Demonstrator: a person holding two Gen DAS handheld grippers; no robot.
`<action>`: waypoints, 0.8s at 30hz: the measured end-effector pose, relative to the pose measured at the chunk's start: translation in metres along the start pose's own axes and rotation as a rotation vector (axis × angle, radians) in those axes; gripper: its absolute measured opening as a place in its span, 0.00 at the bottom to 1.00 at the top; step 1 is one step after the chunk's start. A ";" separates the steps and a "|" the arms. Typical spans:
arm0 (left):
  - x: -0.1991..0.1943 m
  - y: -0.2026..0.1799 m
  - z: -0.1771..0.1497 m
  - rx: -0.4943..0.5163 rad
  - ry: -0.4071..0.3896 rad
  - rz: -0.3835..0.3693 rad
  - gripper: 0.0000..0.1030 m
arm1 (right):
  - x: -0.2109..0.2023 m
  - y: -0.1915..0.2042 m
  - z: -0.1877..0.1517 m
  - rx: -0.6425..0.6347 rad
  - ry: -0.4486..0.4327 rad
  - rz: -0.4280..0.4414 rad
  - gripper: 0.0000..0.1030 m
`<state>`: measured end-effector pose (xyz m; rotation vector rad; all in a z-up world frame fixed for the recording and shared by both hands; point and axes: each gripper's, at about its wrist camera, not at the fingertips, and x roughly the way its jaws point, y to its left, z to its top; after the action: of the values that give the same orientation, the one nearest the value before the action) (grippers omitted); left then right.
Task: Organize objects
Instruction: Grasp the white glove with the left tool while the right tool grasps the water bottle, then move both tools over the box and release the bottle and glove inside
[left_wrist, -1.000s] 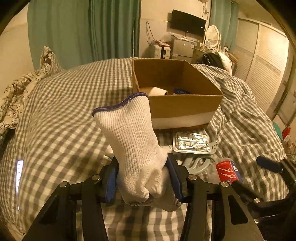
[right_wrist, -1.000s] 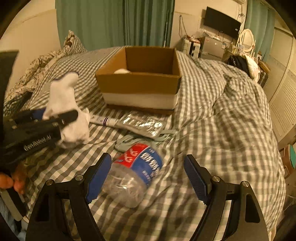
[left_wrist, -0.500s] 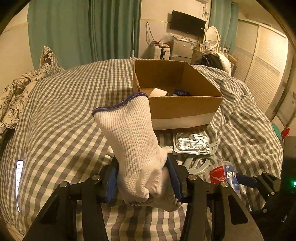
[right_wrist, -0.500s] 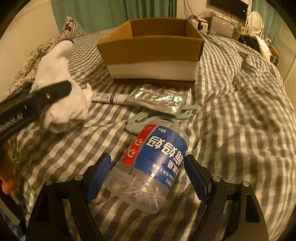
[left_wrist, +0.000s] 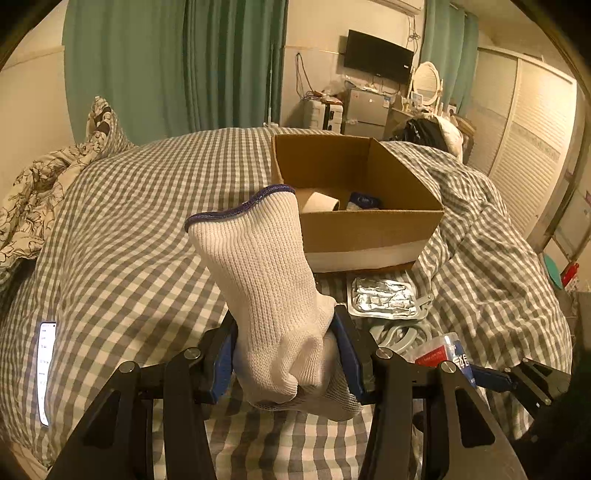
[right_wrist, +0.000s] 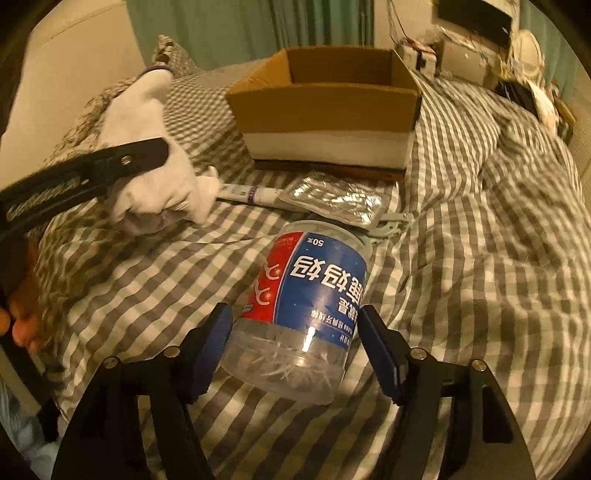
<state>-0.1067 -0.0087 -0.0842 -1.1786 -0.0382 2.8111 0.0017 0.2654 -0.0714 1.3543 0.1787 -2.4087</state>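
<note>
My left gripper (left_wrist: 286, 354) is shut on a white knit glove (left_wrist: 269, 291) with a dark blue cuff, held upright above the checked bedspread; the glove also shows in the right wrist view (right_wrist: 155, 162). My right gripper (right_wrist: 297, 350) is open, its blue pads on either side of a clear plastic jar (right_wrist: 306, 310) with a red and blue label that lies on its side on the bed. The jar shows partly in the left wrist view (left_wrist: 441, 356). An open cardboard box (left_wrist: 369, 218) stands beyond, holding a paper roll (left_wrist: 317, 201) and a blue item (left_wrist: 364, 201).
A foil blister pack (right_wrist: 332, 197), a white tube (right_wrist: 251, 192) and a pale green clip (left_wrist: 400, 332) lie in front of the box (right_wrist: 325, 118). A lit phone (left_wrist: 46, 369) lies at the bed's left. A floral pillow (left_wrist: 40, 184) is at far left; furniture stands behind.
My right gripper has moved forward and down so that its open fingers now flank the jar. My left gripper has kept still with the glove.
</note>
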 end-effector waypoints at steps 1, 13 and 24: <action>-0.001 0.001 0.000 -0.002 0.000 0.001 0.49 | -0.003 0.002 -0.001 -0.013 -0.011 -0.006 0.66; -0.006 0.004 0.014 -0.023 -0.003 -0.011 0.49 | -0.038 0.007 0.022 -0.115 -0.096 -0.014 0.59; -0.008 -0.005 0.042 0.004 -0.020 -0.020 0.49 | -0.072 -0.017 0.070 -0.101 -0.188 0.002 0.58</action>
<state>-0.1304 -0.0040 -0.0484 -1.1433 -0.0449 2.8043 -0.0266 0.2798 0.0249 1.0767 0.2450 -2.4730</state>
